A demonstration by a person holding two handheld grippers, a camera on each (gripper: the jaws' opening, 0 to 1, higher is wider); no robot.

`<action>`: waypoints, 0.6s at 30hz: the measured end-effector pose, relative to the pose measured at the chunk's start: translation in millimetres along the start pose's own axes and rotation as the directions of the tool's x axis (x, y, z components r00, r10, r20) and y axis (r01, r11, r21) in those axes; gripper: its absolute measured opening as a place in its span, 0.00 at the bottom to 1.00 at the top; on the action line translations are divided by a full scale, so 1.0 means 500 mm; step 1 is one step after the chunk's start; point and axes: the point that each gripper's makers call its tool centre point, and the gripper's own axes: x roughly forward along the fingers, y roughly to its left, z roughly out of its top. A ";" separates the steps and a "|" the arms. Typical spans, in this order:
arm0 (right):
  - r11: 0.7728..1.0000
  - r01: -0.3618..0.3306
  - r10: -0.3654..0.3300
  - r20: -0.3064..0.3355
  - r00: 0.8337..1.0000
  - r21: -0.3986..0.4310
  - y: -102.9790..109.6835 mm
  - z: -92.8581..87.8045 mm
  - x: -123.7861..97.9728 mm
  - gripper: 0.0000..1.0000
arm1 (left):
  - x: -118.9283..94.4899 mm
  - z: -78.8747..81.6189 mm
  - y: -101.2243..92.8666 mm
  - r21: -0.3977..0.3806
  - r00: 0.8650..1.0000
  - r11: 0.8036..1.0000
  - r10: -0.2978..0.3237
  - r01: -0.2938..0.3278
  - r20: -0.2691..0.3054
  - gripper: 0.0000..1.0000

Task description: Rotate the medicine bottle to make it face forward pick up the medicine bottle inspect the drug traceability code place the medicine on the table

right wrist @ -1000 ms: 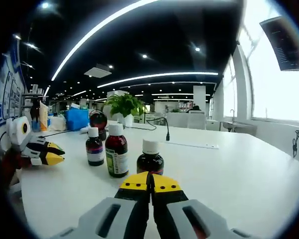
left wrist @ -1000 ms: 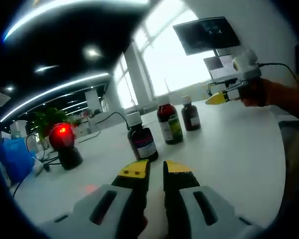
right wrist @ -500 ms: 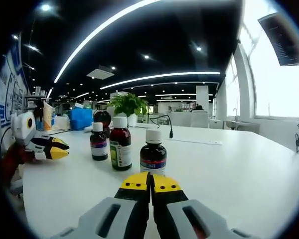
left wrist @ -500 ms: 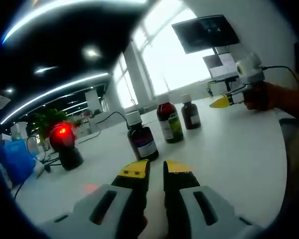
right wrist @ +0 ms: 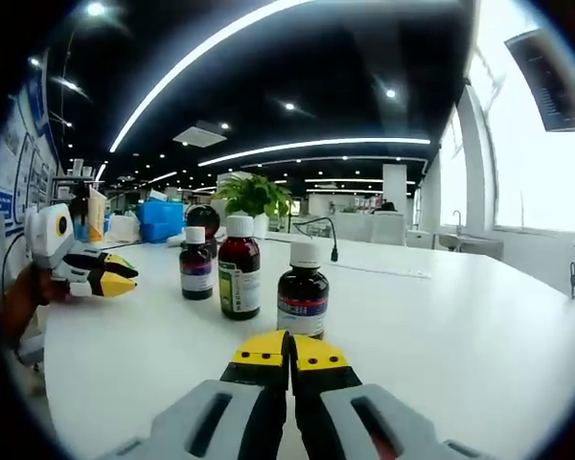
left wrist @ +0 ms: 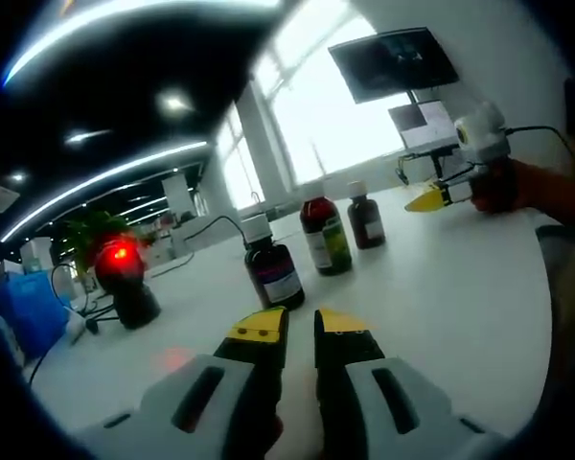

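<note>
Three medicine bottles stand in a row on the table [right wrist: 479, 335]. In the right gripper view, the near bottle [right wrist: 303, 299] stands just ahead of the right gripper [right wrist: 289, 352], the middle bottle [right wrist: 240, 279] behind and left of it, the far bottle [right wrist: 196, 275] further left. The left gripper [right wrist: 115, 277] hovers near the table's left edge. The barcode scanner [left wrist: 125, 278] stands left of the bottles in the left gripper view.

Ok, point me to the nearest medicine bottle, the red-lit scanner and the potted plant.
nearest medicine bottle [right wrist: 303, 303]: right gripper view, on its label.
red-lit scanner [left wrist: 121, 255]: left gripper view, on its glowing head.
potted plant [right wrist: 252, 195]: right gripper view, on its leaves.
</note>
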 end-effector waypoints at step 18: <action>1.000 -0.013 0.013 -0.005 1.000 -0.023 0.006 -0.002 0.002 0.00 | 0.000 0.000 -0.002 0.005 1.000 1.000 -0.003 0.003 0.000 0.04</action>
